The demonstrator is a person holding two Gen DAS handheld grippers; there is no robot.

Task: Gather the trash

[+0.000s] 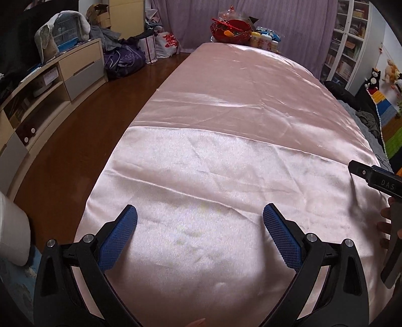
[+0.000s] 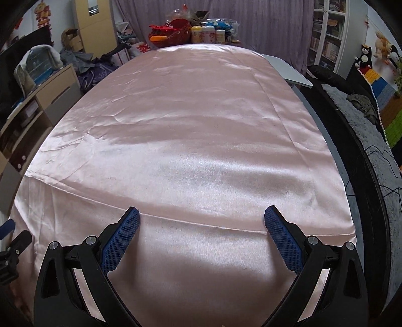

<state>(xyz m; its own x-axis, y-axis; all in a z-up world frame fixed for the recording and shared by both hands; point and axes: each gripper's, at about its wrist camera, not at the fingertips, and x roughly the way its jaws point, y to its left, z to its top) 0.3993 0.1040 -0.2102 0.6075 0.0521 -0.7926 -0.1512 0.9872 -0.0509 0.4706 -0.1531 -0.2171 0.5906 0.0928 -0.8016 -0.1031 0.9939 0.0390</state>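
Blue fingers (image 1: 129, 236) on the left gripper (image 1: 199, 239) are spread wide apart, and nothing is between them. The right gripper (image 2: 201, 239) looks the same: its blue fingers (image 2: 282, 239) are wide apart and hold nothing. Both grippers hang low over the near end of a long table.

A shiny pink cloth (image 1: 226, 113) covers the table. It has a few folds and creases, but I cannot see any trash on it. In the left view, a white bag or bin (image 1: 12, 231) sits at the near left edge, beside the table. It may be the place for the trash, but I cannot tell for sure.

Far away, at the other end of the table, there is a red basket (image 2: 173, 31) with some bottles (image 2: 207, 34) next to it. Past that, a purple curtain (image 1: 289, 22) hangs on the wall. Bags and clothes (image 1: 125, 57) lie on the brown floor by the left wall.

I think the job is either just starting or already over, since no trash shows on the cloth. The next move calls for finding trash first. Then one gripper must go down over it and close on it.
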